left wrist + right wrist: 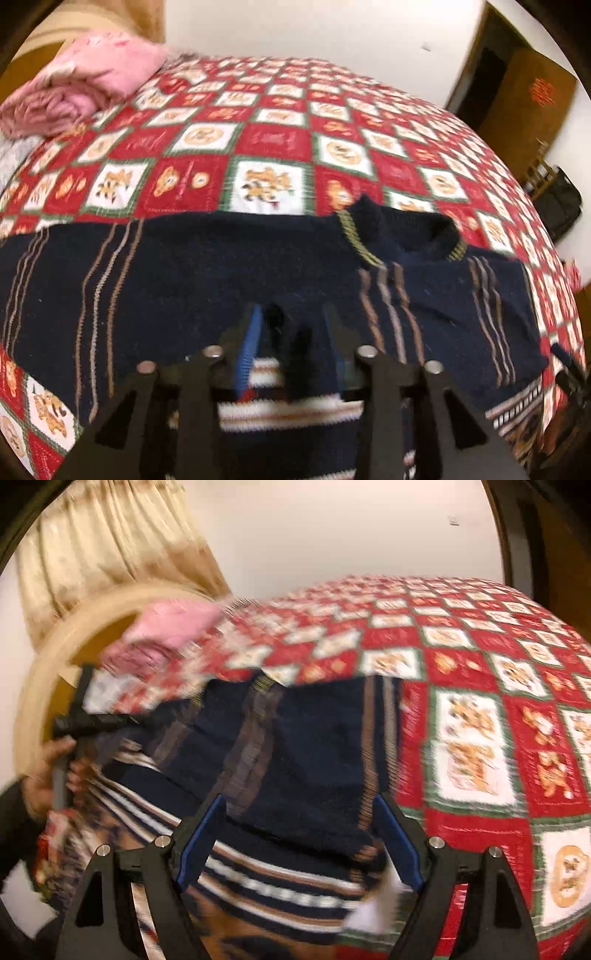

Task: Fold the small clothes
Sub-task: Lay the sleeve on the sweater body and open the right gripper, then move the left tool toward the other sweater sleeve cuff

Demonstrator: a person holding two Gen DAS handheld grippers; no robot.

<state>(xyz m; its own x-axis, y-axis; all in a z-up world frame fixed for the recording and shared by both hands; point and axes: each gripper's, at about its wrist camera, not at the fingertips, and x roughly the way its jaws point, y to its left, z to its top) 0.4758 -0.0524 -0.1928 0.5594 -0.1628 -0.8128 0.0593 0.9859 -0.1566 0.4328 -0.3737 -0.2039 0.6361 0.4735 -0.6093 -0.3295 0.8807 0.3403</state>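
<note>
A small navy knit sweater (207, 266) with thin brown stripes and a white-striped hem lies spread on the red patterned bedspread (273, 140), its collar (402, 229) at the far side. My left gripper (291, 332) hovers over the hem with its fingers (251, 339) open around a raised fold of navy cloth. In the right wrist view the sweater (314, 746) lies partly folded. My right gripper (299, 834) is open above it. The left gripper (81, 723) and the hand holding it show at the left.
A folded pink blanket (85, 85) lies at the bed's far left corner. A wooden door (517, 85) and a dark bag (561, 206) stand to the right of the bed. A beige curtain (110, 542) and a curved headboard (48, 664) are to the left.
</note>
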